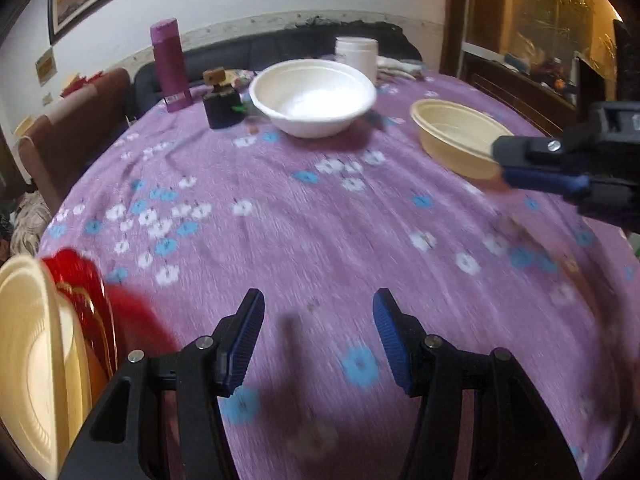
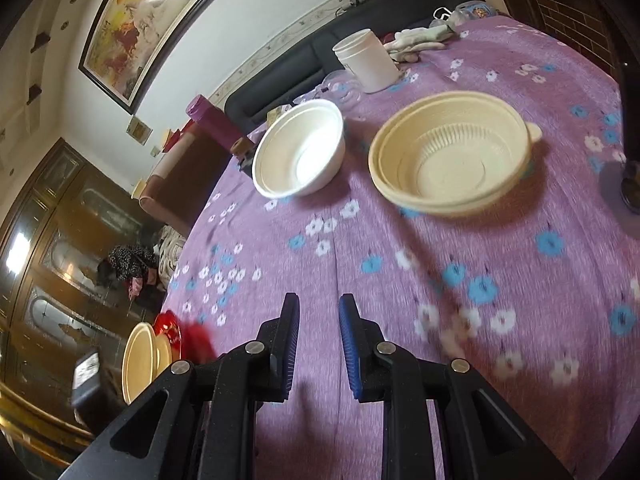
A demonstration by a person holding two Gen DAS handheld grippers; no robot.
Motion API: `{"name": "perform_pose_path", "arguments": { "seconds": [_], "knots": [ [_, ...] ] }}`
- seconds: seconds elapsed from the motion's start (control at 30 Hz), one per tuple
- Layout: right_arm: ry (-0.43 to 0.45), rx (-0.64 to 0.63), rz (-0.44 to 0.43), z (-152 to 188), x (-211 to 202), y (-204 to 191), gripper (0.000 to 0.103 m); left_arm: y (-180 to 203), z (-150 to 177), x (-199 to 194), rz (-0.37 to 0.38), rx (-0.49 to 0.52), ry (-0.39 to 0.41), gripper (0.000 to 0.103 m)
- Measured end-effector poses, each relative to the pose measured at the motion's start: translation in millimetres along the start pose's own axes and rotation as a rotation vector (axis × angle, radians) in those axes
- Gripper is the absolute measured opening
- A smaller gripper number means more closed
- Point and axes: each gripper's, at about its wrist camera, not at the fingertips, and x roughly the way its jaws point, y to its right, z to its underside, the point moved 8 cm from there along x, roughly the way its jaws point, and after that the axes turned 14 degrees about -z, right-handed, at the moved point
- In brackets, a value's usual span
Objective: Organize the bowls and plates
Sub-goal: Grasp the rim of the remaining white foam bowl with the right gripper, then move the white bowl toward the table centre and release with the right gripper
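A white bowl (image 1: pixel 314 96) (image 2: pixel 300 152) and a beige ribbed bowl (image 1: pixel 456 136) (image 2: pixel 452 160) stand apart on the far part of the purple flowered tablecloth (image 1: pixel 320 220). At the near left edge, a cream bowl (image 1: pixel 36 360) (image 2: pixel 138 360) rests on a red plate (image 1: pixel 80 300) (image 2: pixel 168 326). My left gripper (image 1: pixel 319 332) hovers open over bare cloth, just right of that stack, with nothing between its fingers. My right gripper (image 2: pixel 319 344) (image 1: pixel 516 168) is over the cloth short of the beige bowl. Its jaws stand a narrow gap apart with nothing between them.
A magenta bottle (image 1: pixel 170 64), a small dark object (image 1: pixel 222 100) and a white jar (image 1: pixel 356 54) (image 2: pixel 368 60) stand along the far edge, with crumpled cloths (image 2: pixel 420 40) beside the jar. A brown chair (image 1: pixel 76 132) and a dark sofa lie beyond the table.
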Motion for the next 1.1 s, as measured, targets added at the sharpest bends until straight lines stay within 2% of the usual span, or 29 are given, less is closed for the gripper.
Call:
{"name": "perform_pose_path", "arguments": {
  "seconds": [0.07,0.17,0.3,0.33,0.4,0.47,0.57,0.77,0.83,0.87,0.9,0.97,1.0,1.1],
  "knots": [
    [0.023,0.018,0.004,-12,-1,4,0.022,-3,-4,11,-0.046,0.001,0.007,0.055],
    [0.076,0.045,0.025,-31,-5,14,0.022,-7,-2,26,-0.012,-0.037,-0.047,0.055],
    [0.093,0.063,0.029,-53,5,19,0.024,-11,-3,27,-0.008,-0.069,-0.04,0.055],
    [0.095,0.065,0.02,-59,13,18,0.026,-12,-4,26,-0.009,-0.074,-0.033,0.055],
    [0.103,0.069,0.013,-69,27,19,0.044,-14,-4,25,-0.011,-0.085,-0.026,0.056],
    [0.089,0.085,0.027,-80,50,26,0.05,-16,-5,26,-0.008,-0.095,-0.027,0.056],
    [0.061,0.12,0.015,-90,80,34,0.05,-15,-5,24,-0.008,-0.095,-0.022,0.056],
    [0.071,0.123,0.08,-113,117,49,0.05,-13,-6,22,-0.002,-0.088,-0.012,0.056],
    [0.066,0.117,0.066,-121,128,48,0.048,-14,-6,22,0.001,-0.092,-0.015,0.056],
    [0.048,0.099,0.093,-123,135,48,0.04,-14,-6,22,0.003,-0.094,-0.015,0.056],
    [0.039,0.089,0.113,-122,138,48,0.023,-14,-6,22,0.004,-0.094,-0.014,0.056],
    [0.01,0.077,0.147,-122,148,51,0.012,-14,-6,21,0.003,-0.095,-0.011,0.056],
    [0.003,0.06,0.174,-121,148,52,0.01,-14,-6,20,0.003,-0.097,-0.008,0.056],
    [0.024,0.022,0.18,-119,138,47,0.007,-17,-8,19,0.001,-0.109,0.004,0.056]
  ]
}}
